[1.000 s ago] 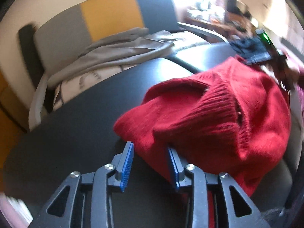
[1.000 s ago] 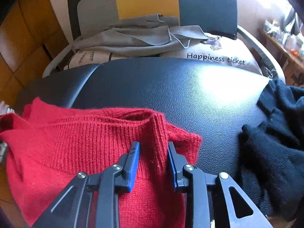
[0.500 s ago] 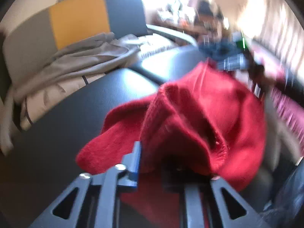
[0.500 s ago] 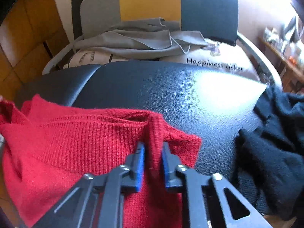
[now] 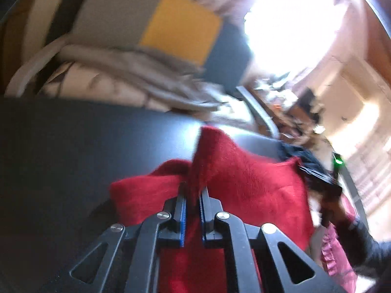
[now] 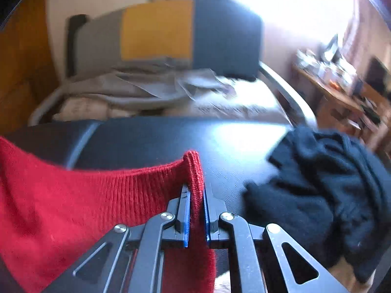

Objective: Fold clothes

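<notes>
1. Closest to the lens in the right wrist view: right gripper (image 6: pixel 194 196) pinching a ribbed edge of the red sweater (image 6: pixel 73 202). Blue pads (image 6: pixel 187 217) press the fold from both sides; a ridge of knit sticks up just past the tips. Jaws just finished closing.
2. Same in the left wrist view: left gripper (image 5: pixel 193 193) clamped on a bunched fold of the red sweater (image 5: pixel 244 185), knit squeezed between the blue pads (image 5: pixel 183 219). Its jaws have also just been closing, with fabric between them.
3. Sweater location: on the black padded surface (image 6: pixel 151 146), held at two points. In the right view it spreads left of the tool; in the left view it spreads right, toward the other rig.
4. Right view only: black garment (image 6: pixel 325 195), crumpled on the same surface, right of the gripper and apart from the red knit.
5. Left view only: the other handheld rig, dark body with a green light (image 5: pixel 338 161), beyond the sweater's far corner, plus a pink ruffled sleeve (image 5: pixel 337 251) at lower right. Heavy blur there.
6. Farther back, both views: chair (image 6: pixel 171 31) with grey, yellow and dark blue back panels. Its seat holds a heap of grey cloth (image 6: pixel 127 90) on pale printed fabric (image 6: pixel 234 107); the print is unreadable.
7. Farthest right in the right view: wooden table (image 6: pixel 342 92) with small clutter, too blurred to identify.
</notes>
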`<state>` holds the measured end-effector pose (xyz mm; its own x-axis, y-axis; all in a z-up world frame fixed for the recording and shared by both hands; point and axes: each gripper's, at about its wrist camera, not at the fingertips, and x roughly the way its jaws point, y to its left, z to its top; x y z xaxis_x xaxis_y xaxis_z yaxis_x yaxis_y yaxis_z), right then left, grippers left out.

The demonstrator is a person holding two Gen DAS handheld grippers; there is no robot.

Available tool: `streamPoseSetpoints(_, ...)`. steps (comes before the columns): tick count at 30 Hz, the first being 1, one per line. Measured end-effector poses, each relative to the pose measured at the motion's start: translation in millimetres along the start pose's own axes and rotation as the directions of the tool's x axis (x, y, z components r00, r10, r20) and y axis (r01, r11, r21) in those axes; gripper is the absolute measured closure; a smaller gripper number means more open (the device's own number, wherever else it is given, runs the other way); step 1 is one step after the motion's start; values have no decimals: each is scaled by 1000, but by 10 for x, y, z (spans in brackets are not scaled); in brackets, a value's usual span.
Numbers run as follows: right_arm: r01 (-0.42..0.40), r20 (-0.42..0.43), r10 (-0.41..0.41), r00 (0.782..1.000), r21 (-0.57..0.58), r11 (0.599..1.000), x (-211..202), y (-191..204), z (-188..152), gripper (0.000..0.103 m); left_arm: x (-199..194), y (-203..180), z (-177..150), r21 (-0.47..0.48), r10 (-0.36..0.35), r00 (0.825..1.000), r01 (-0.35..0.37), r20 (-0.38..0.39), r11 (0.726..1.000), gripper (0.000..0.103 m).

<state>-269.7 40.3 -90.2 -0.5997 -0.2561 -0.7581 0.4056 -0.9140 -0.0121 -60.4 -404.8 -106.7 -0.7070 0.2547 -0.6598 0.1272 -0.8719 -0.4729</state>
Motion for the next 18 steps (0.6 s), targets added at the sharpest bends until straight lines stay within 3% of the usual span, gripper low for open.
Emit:
streamPoseSetpoints(6, -29, -43, 30, 999, 21, 999, 225, 30, -209, 94, 292, 95, -126, -31, 78, 994, -80, -75, 996, 96)
streamPoseSetpoints(12, -69, -24, 70, 997, 51, 996, 154, -22, -169, 88, 78, 129, -222, -99, 106, 994, -105, 4, 990, 82)
streamPoseSetpoints(15, -40, 46, 38, 998, 51, 998, -61, 12, -171, 74, -24, 143, -360, -117, 120, 993, -116, 22, 986, 81)
streamPoseSetpoints(17, -41, 113, 37, 993, 37, 998, -255, 90, -195, 51, -61, 129, -475, -111, 140, 990, -138, 12, 984, 81)
streamPoseSetpoints(18, -67, 137, 63, 989, 26, 997, -349, 151, -214, 47, -87, 121, -548, -116, 129, 992, -128, 7, 985, 81)
